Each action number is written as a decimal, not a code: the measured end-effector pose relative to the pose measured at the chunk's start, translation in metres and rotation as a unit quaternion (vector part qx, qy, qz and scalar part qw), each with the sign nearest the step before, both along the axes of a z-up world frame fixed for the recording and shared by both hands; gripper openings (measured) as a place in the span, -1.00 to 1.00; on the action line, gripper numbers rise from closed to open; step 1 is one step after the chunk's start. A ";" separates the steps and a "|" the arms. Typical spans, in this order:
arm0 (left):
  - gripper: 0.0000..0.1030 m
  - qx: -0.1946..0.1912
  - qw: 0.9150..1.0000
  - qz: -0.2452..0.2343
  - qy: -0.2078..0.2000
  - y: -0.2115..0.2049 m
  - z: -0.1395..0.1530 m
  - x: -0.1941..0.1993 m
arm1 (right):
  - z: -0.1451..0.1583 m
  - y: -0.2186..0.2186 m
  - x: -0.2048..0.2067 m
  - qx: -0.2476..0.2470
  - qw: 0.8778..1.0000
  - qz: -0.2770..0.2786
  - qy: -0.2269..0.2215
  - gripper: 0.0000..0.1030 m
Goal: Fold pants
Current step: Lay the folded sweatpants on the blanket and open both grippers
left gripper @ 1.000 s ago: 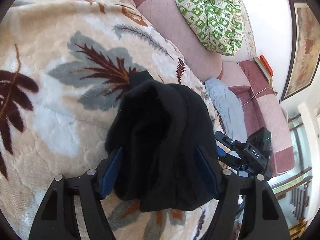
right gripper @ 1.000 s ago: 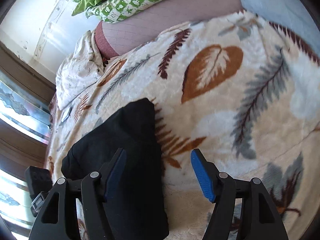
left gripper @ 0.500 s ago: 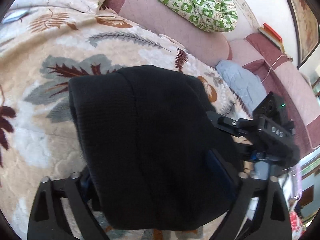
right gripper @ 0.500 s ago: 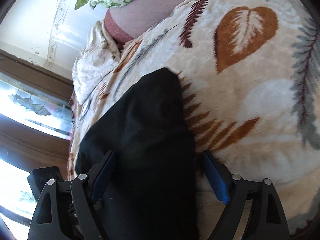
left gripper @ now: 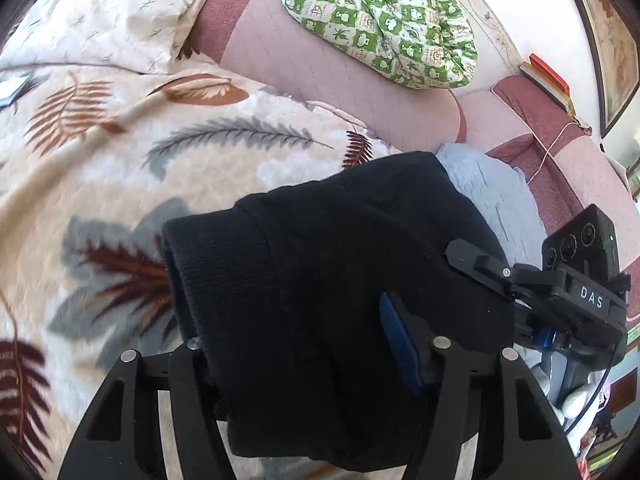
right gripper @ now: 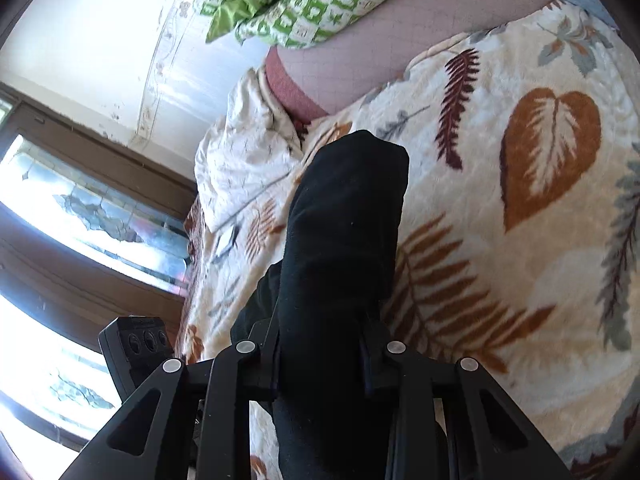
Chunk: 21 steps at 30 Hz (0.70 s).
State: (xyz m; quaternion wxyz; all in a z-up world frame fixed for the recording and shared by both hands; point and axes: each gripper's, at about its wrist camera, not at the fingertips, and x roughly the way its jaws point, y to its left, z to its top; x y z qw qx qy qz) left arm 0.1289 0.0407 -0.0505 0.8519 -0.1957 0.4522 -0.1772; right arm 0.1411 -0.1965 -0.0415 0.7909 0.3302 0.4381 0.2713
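Over a leaf-patterned blanket (left gripper: 100,168), low in both frames, black pants (left gripper: 328,300) are clamped by the left hand-held gripper (left gripper: 304,344) and the right hand-held gripper (right gripper: 320,360).

Pants (left gripper: 340,288) over blanket (left gripper: 120,168)

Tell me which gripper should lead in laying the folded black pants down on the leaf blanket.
Probably the right gripper: it is shut on the black pants, which reach forward over bare leaf blanket. The left gripper also holds them, but a thick bundle hides its landing spot.
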 end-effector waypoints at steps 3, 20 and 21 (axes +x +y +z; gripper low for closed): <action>0.21 0.010 1.000 -0.008 0.012 -0.015 -0.008 0.021 | -0.005 -0.020 0.015 -0.008 0.999 -0.032 -0.004 -0.41; 0.45 0.046 0.997 -0.018 0.057 -0.001 -0.029 -0.009 | -0.017 -0.062 0.010 -0.214 0.970 -0.113 -0.012 0.27; 0.45 0.043 0.997 -0.009 0.056 0.005 -0.027 -0.014 | -0.009 -0.061 0.005 -0.215 0.970 -0.114 -0.022 0.27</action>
